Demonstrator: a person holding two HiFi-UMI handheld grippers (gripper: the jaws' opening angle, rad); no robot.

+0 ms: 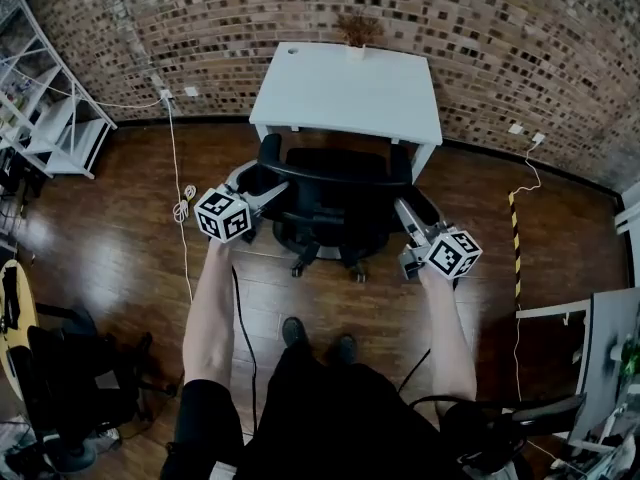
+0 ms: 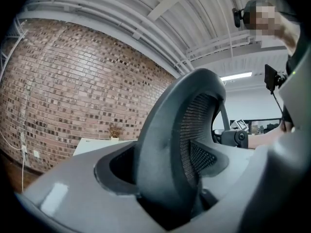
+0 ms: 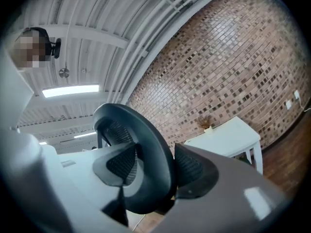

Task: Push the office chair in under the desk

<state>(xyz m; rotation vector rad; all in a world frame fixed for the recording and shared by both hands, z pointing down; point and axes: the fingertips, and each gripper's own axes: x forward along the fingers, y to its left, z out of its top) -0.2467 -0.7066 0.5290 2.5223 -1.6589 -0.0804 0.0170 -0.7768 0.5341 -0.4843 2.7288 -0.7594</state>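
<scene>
A black mesh office chair (image 1: 335,208) stands on the wood floor with its seat partly under the white desk (image 1: 345,93). My left gripper (image 1: 264,186) clamps the left end of the backrest's top rim, and my right gripper (image 1: 403,211) clamps the right end. In the left gripper view the grey backrest frame (image 2: 167,130) runs up between the jaws of that gripper (image 2: 170,191), pressed by the pads, with the desk (image 2: 97,144) beyond. In the right gripper view the backrest rim (image 3: 148,144) fills the gap of that gripper (image 3: 155,178), the desk (image 3: 228,135) behind it.
A small dried plant (image 1: 357,30) sits at the desk's back edge against the brick wall. A white shelf unit (image 1: 60,118) stands far left, a white cable (image 1: 180,208) trails over the floor, another black chair (image 1: 70,368) is lower left, and striped tape (image 1: 517,238) lies right.
</scene>
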